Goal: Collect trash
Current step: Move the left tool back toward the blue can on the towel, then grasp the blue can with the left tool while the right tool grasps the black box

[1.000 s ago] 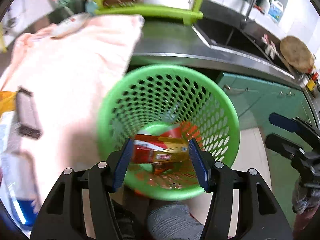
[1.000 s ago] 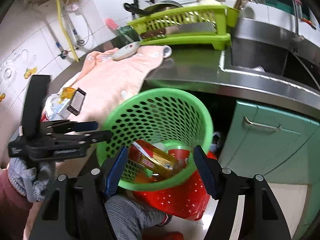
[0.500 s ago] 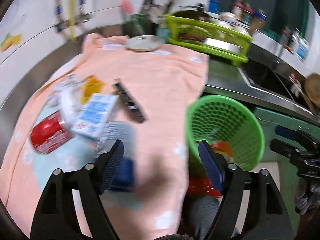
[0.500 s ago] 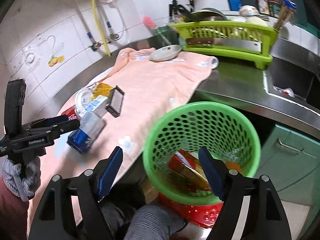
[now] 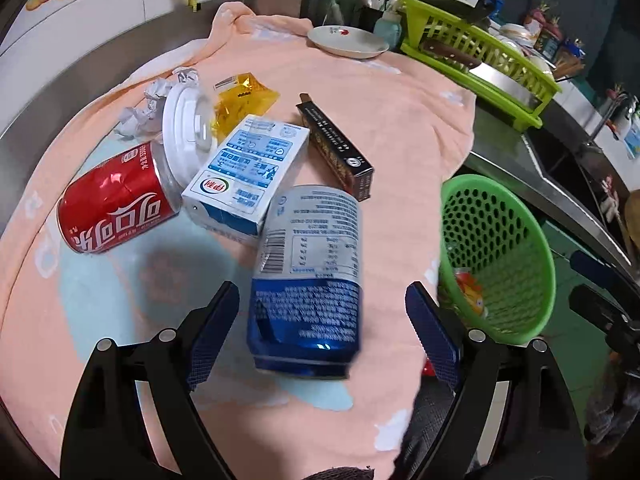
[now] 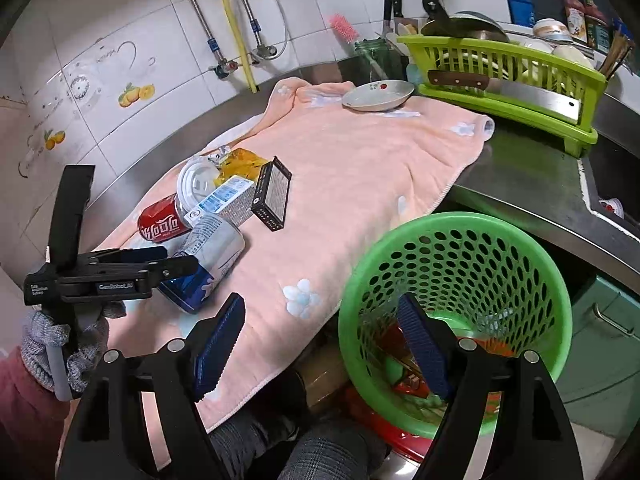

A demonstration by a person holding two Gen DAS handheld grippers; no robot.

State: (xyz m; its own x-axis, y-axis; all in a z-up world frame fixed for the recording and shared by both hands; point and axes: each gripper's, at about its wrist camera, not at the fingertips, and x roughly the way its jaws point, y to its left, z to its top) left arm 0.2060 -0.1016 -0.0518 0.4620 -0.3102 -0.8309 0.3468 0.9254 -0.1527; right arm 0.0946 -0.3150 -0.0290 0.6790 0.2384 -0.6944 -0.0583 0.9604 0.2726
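A blue and white can [image 5: 306,280] lies on the pink towel [image 5: 380,128], between the open jaws of my left gripper [image 5: 322,332]. Behind it lie a white and blue milk carton [image 5: 246,176], a red cola can [image 5: 114,204], a white lid [image 5: 184,132], a yellow wrapper [image 5: 244,98], crumpled paper [image 5: 140,114] and a black box [image 5: 334,152]. The green perforated basket [image 6: 460,292] sits off the counter edge with wrappers [image 6: 412,376] inside. My right gripper [image 6: 320,352] is open and empty, above the basket's near left rim. The left gripper [image 6: 160,264] also shows in the right wrist view, over the blue can [image 6: 208,260].
A white plate [image 6: 378,96] rests at the towel's far end. A green dish rack [image 6: 504,72] with a cleaver stands behind it. The steel counter and sink [image 6: 612,184] run to the right. A red bin [image 6: 384,424] sits under the basket. Green cabinets [image 6: 600,344] are below.
My left gripper has swung from above the basket, where a red and gold wrapper lay between its jaws, to the trash pile and now straddles the blue can. The right gripper shifted left.
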